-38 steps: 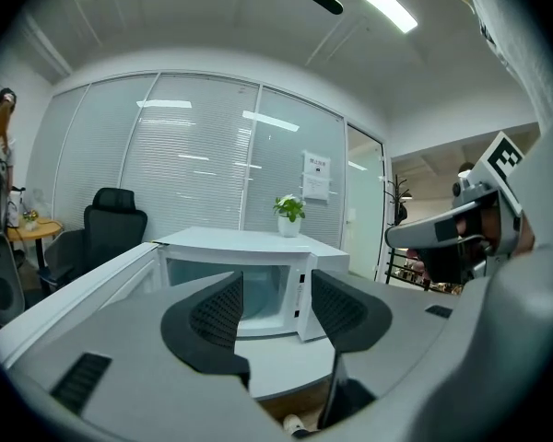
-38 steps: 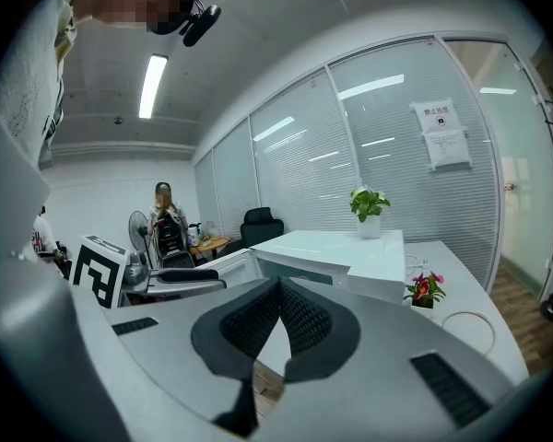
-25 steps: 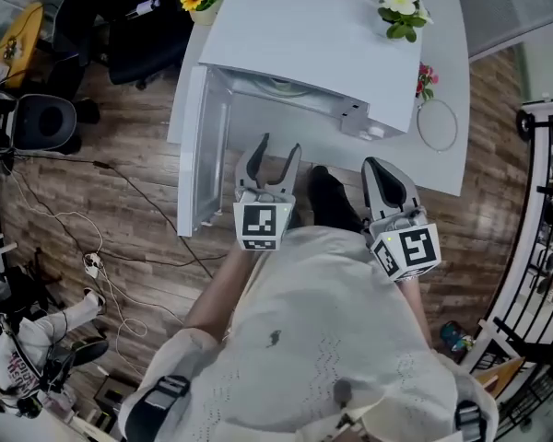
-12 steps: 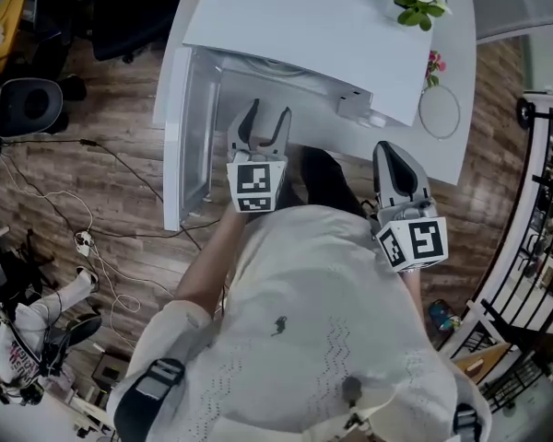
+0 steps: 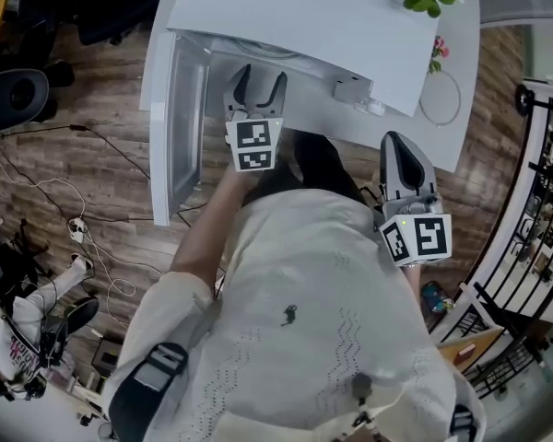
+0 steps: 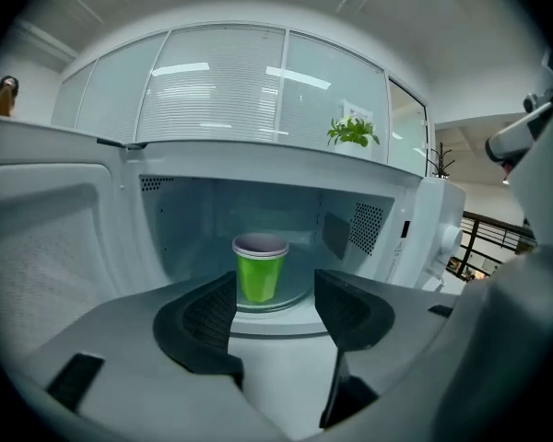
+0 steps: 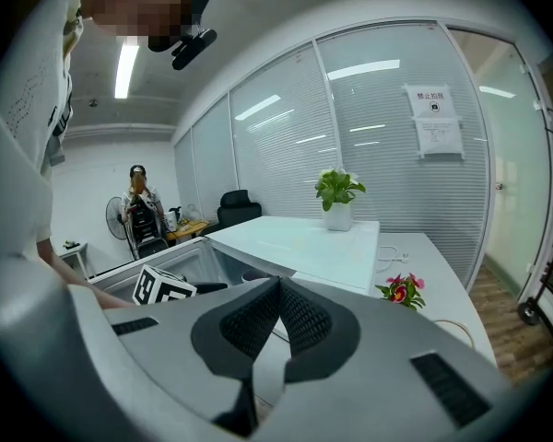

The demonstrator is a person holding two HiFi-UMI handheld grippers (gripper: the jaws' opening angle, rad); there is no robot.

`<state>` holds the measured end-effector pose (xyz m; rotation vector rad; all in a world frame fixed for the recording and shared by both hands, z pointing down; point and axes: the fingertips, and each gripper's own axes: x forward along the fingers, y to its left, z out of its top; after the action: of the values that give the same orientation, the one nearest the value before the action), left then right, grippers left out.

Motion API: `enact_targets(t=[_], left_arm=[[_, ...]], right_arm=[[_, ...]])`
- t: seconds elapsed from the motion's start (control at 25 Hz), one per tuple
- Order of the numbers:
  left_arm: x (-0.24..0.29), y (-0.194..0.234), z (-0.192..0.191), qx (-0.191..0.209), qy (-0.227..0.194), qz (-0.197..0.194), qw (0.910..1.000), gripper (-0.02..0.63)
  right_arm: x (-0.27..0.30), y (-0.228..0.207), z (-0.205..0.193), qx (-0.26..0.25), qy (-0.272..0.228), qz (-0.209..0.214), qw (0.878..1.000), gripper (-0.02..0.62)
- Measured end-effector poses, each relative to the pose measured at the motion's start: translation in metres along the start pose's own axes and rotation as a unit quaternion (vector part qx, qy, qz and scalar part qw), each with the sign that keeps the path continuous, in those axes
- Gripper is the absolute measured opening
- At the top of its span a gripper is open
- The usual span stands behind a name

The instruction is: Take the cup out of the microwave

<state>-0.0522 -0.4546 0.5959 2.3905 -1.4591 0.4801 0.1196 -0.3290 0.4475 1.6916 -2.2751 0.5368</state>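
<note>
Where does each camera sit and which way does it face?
Head view: on the head, steeply down onto the open microwave; shows shirt, left gripper, right gripper.
Left gripper view: on that gripper, facing into the microwave at the cup; its fingers, just opened wider, stand apart, nothing between them.
Right gripper view: on that gripper, facing across the microwave top to a plant; its fingers are together.
Shared: head and right gripper views both show the left gripper's marker cube and pink flowers.

I stood on a wood-plank floor (image 5: 101,178) strewn with cables (image 5: 85,238), beside a white worktop (image 5: 467,53); blinds (image 7: 378,164) covered glass walls (image 7: 258,145) under ceiling striplights (image 7: 126,67).
</note>
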Motion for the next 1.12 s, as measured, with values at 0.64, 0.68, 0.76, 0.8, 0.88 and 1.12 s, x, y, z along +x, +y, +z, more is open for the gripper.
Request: enact_targets(t=[0.64,0.68,0.76,0.8,0.88,1.12], left_arm=[[0.071,0.014,-0.016,-0.005,0.039,0.028,0.9989,0.302],[0.075,0.016,-0.016,-0.002,0.039,0.031,0.9987,0.302],[0.081,0.019,-0.016,0.002,0.041,0.037,0.9985,0.302],[0.083,0.019,-0.016,0.003,0.042,0.04,0.9983,0.302],[0.088,0.02,-0.016,0.006,0.04,0.042,0.9983,0.302],[0.099,0.019,-0.018,0.023,0.048,0.039,0.9978,0.302]], right_arm=[[0.012,-0.018,-0.006,0.004,0.013,-0.016,1.0,0.009],[0.013,-0.02,-0.006,0.005,0.013,-0.018,1.0,0.009],[0.014,-0.025,-0.006,0.009,0.015,-0.022,1.0,0.009],[0.014,-0.028,-0.006,0.01,0.015,-0.024,1.0,0.009],[0.014,-0.032,-0.006,0.012,0.015,-0.027,0.999,0.009],[0.018,-0.033,-0.006,0.009,0.018,-0.023,1.0,0.009]])
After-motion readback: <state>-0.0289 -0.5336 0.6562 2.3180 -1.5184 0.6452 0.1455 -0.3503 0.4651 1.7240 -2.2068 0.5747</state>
